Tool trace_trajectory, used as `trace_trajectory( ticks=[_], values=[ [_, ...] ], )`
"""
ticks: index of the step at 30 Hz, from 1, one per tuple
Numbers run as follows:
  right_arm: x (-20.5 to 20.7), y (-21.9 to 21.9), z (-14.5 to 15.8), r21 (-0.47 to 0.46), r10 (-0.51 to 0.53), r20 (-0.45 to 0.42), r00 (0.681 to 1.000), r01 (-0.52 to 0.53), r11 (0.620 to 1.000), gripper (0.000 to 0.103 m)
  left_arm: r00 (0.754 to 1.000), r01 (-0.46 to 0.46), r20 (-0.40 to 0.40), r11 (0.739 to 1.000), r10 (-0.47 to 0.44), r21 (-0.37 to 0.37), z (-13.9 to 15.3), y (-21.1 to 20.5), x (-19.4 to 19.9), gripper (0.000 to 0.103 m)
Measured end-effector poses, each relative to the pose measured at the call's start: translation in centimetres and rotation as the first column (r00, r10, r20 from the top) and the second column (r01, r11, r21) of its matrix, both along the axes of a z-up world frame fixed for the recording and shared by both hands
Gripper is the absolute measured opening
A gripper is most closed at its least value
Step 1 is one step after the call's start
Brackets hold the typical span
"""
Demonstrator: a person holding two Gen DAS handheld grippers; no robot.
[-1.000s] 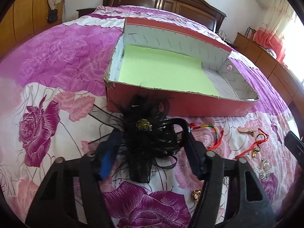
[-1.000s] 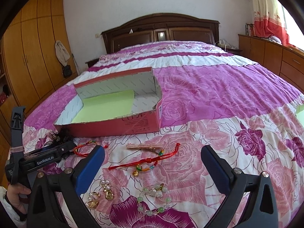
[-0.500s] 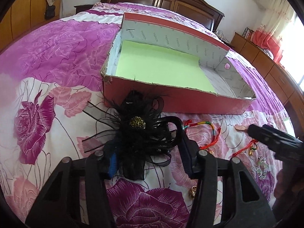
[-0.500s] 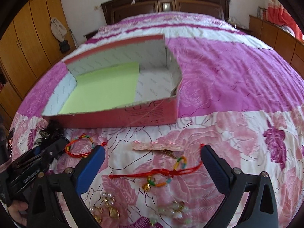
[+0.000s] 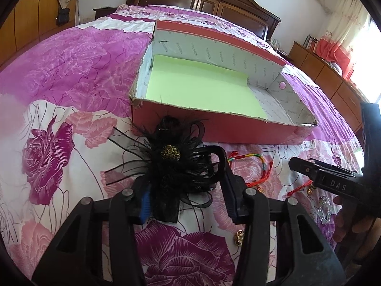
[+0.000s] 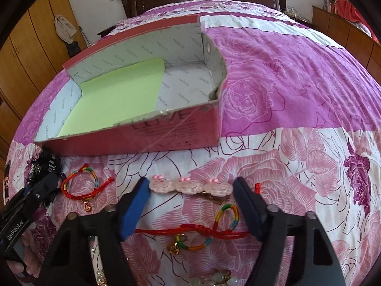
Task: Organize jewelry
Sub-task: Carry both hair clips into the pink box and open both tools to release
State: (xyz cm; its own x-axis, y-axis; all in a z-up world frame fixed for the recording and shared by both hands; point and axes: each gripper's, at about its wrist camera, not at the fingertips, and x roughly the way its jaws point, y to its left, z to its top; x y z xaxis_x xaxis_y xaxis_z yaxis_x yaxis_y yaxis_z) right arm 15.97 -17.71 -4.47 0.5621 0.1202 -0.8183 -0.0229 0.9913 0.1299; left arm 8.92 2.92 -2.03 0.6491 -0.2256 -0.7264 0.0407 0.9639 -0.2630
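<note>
Feathers soft: our left gripper (image 5: 184, 190) closing around black hairpiece (image 5: 173, 164), contact unclear; take stiff centre. Right gripper (image 6: 191, 197) closing, straddles pig clip (image 6: 190, 185), untouched.

Black feathered hair clip (image 5: 173, 166) flat on bedspread, just before red box (image 6: 166, 133); pink three-piggy barrette (image 6: 190, 186) lying crosswise; rainbow-corded red bracelets (image 6: 204, 232) beside it.

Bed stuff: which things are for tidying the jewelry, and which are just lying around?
For the job:
- red box
- black feather hair clip, inside the left claw
- pink piggy hair clip, between the right claw's closing fingers
- rainbow bracelet
- red cord bracelet
- bead bracelet

Just lying around:
- flowery bedspread
- wardrobe
- hanging bag
</note>
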Motion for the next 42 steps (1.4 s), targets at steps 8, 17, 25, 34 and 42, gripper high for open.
trace_trajectory(
  ticks=[8,17,25,34,42],
  values=[
    [-1.3,-0.7,1.0,0.046,0.010,0.047,0.999,-0.013,0.999,0.071,1.000,0.006,0.026,1.000,-0.006,0.009,1.4,0.0,-0.6,0.041],
    [-3.7,-1.2,4.1,0.040,0.012,0.160,0.987,-0.019,0.999,0.071,0.996,0.013,0.083,0.999,-0.015,0.030,3.6,-0.3,-1.3,0.041],
    [-4.9,-1.3,6.8,0.050,0.019,0.243,0.970,-0.032,0.998,0.071,0.991,0.026,0.126,0.998,-0.033,0.056,5.3,-0.7,-1.5,0.041],
    [-4.0,-0.1,9.4,0.053,0.050,0.307,0.950,-0.069,0.996,0.071,0.986,0.001,0.164,0.998,-0.012,0.063,7.4,-0.2,0.5,0.041],
    [-0.8,1.2,10.8,0.042,0.083,0.325,0.942,-0.102,0.994,0.071,0.982,0.009,0.186,0.997,-0.023,0.078,9.0,-0.5,3.7,0.041]
  ],
)
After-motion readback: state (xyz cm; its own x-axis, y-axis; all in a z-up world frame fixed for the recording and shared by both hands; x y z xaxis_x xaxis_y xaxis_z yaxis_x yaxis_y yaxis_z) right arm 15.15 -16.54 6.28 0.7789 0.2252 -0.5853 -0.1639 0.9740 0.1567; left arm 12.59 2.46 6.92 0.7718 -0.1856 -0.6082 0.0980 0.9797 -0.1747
